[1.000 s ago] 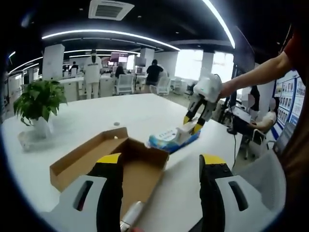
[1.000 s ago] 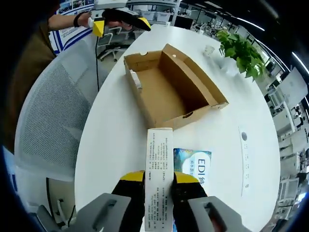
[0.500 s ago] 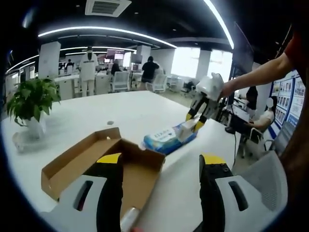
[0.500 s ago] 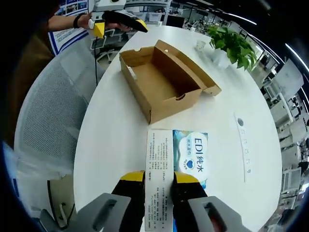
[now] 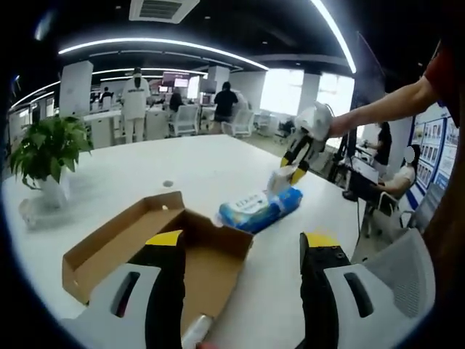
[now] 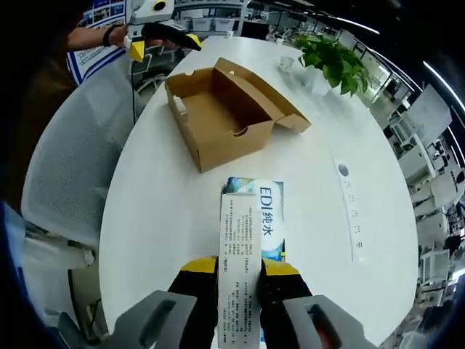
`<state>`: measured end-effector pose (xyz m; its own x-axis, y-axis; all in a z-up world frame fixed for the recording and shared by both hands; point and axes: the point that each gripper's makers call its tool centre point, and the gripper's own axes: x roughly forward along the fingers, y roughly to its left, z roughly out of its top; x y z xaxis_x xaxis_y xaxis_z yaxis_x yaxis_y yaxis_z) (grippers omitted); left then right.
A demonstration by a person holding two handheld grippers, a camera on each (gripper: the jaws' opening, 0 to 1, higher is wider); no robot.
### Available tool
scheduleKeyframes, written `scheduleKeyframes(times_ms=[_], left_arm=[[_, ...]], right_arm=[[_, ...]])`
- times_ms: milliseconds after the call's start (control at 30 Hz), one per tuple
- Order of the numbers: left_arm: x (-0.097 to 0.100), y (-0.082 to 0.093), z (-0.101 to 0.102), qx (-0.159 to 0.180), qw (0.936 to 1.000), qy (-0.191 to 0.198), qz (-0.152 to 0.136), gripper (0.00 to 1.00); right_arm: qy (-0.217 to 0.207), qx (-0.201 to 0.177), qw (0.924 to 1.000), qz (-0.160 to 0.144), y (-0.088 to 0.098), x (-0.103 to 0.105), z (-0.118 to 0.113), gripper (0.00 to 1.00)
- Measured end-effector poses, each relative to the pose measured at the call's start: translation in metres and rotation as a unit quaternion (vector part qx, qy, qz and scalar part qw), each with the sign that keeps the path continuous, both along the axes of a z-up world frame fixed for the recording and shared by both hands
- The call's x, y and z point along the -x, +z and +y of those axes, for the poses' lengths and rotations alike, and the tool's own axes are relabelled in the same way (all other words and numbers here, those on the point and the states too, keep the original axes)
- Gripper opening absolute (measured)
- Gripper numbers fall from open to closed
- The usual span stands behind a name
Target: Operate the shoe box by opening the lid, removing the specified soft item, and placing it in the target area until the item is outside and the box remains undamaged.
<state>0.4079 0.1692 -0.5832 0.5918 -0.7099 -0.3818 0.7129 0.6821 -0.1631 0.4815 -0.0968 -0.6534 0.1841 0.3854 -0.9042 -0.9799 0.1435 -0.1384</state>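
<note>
Right hand-held gripper (image 6: 238,273) clamps wipes pack (image 6: 253,229), long axis up-frame toward open shoe box (image 6: 218,116) | left hand-held gripper (image 5: 240,243) jaws wide | white tabletop (image 6: 349,145)

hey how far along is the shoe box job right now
Done: the box is open and the wipes pack is out, on the table beside it. In hand: the right claw is shut on the pack's end flap. Left: letting go. The left claw is open over the box.
</note>
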Motion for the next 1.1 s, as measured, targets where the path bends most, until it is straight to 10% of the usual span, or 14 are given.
scheduleKeyframes(times_ms=[1100], left_arm=[[0.004, -0.007, 0.036, -0.031, 0.9976, 0.059, 0.017, 0.63]], right_arm=[[-0.043, 0.015, 0.9989, 0.007, -0.042, -0.091, -0.067, 0.17]])
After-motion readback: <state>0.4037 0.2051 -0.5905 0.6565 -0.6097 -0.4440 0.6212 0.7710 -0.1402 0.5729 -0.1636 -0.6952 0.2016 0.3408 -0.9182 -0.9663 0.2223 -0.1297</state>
